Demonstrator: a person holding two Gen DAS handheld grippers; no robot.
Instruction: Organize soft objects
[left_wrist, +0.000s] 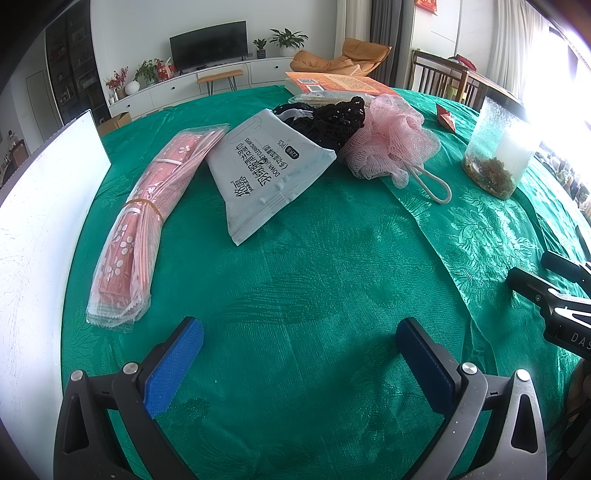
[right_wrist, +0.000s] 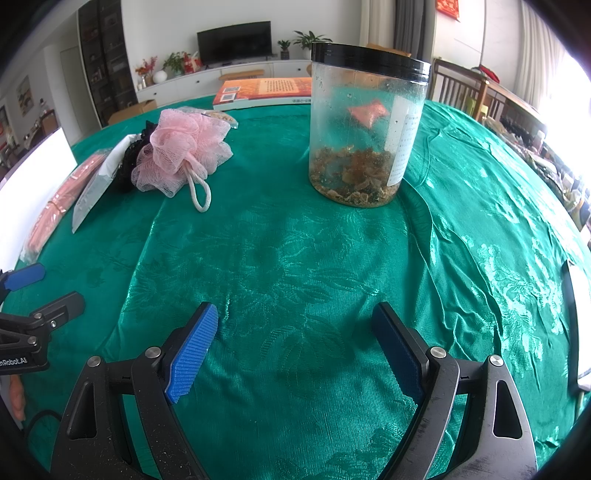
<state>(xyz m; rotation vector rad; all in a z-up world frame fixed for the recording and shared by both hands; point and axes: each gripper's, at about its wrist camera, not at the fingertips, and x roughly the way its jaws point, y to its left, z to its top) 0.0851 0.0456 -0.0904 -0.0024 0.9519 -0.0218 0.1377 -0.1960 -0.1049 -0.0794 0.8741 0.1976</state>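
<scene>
Hovering over the green cloth (left_wrist: 314, 258), both grippers, left (left_wrist: 299, 354) and right (right_wrist: 295, 343), are gaping empty, facing the unsorted pink loofah (right_wrist: 181, 151) and packets (left_wrist: 266, 173).

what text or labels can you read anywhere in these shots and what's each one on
"DOWN JACKET CLEANING WIPES", upside down, partly legible: grey wipes packet; its Chinese print is too distorted to read.
"DAS", cut off by the frame edge: right gripper body.
"mRobot.AI", start cut off: left gripper body.
Orange book: print and QR code too small.
Jar label: too small.
</scene>
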